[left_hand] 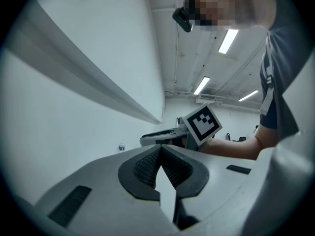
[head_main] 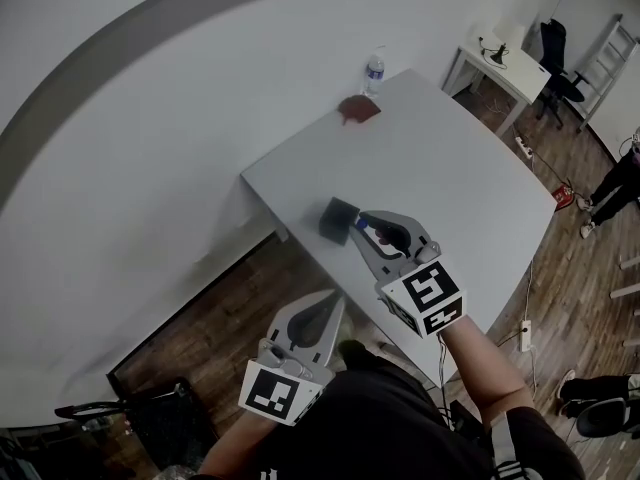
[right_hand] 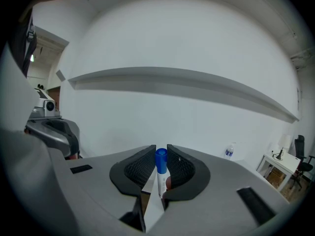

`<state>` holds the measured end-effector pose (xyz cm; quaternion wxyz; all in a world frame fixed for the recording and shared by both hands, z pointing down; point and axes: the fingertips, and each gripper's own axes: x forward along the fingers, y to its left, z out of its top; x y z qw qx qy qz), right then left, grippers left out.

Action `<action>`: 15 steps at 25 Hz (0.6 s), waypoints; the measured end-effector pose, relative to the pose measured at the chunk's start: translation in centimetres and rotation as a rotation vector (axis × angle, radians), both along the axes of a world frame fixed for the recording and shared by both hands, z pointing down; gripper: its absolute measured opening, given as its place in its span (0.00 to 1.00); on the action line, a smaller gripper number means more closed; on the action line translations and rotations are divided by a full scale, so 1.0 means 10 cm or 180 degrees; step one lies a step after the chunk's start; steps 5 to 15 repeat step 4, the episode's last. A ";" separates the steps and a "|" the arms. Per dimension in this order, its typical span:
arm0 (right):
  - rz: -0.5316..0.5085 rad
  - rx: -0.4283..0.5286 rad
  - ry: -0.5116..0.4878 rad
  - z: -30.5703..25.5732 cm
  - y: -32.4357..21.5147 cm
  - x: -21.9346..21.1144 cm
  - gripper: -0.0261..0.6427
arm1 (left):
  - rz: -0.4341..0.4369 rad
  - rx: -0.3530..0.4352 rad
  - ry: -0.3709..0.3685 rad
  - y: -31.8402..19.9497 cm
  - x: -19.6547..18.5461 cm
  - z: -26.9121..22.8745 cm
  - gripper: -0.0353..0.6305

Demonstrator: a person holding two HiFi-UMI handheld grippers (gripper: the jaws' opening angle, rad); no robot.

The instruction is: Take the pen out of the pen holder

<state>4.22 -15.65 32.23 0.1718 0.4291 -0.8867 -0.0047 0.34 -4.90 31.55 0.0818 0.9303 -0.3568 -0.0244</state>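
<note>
A dark cube-shaped pen holder (head_main: 337, 220) stands near the front left edge of the white table (head_main: 450, 168). My right gripper (head_main: 363, 220) hovers just right of it, shut on a pen (head_main: 383, 236). In the right gripper view the pen (right_hand: 160, 167) has a blue cap and white barrel, stands upright between the ribbed pads, and the right gripper (right_hand: 160, 152) faces a blank wall. My left gripper (head_main: 334, 304) is off the table's edge above the wooden floor, shut with nothing in it. The left gripper (left_hand: 160, 152) looks toward the right gripper's marker cube (left_hand: 202, 124).
A water bottle (head_main: 373, 71) and a brown object (head_main: 358, 109) sit at the table's far corner. A white desk (head_main: 500, 68), an office chair (head_main: 555, 58) and a ladder (head_main: 610, 53) stand at the back right. A person (head_main: 615, 188) stands at the right edge.
</note>
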 end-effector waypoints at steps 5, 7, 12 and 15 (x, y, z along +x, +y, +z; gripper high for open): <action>0.0000 0.0011 0.0006 -0.01 0.03 0.00 0.15 | 0.0017 0.0015 0.0004 0.03 0.01 -0.03 0.06; 0.0000 0.0011 0.0006 -0.01 0.03 0.00 0.15 | 0.0017 0.0015 0.0004 0.03 0.01 -0.03 0.06; 0.0000 0.0011 0.0006 -0.01 0.03 0.00 0.15 | 0.0017 0.0015 0.0004 0.03 0.01 -0.03 0.06; 0.0000 0.0011 0.0006 -0.01 0.03 0.00 0.15 | 0.0017 0.0015 0.0004 0.03 0.01 -0.03 0.06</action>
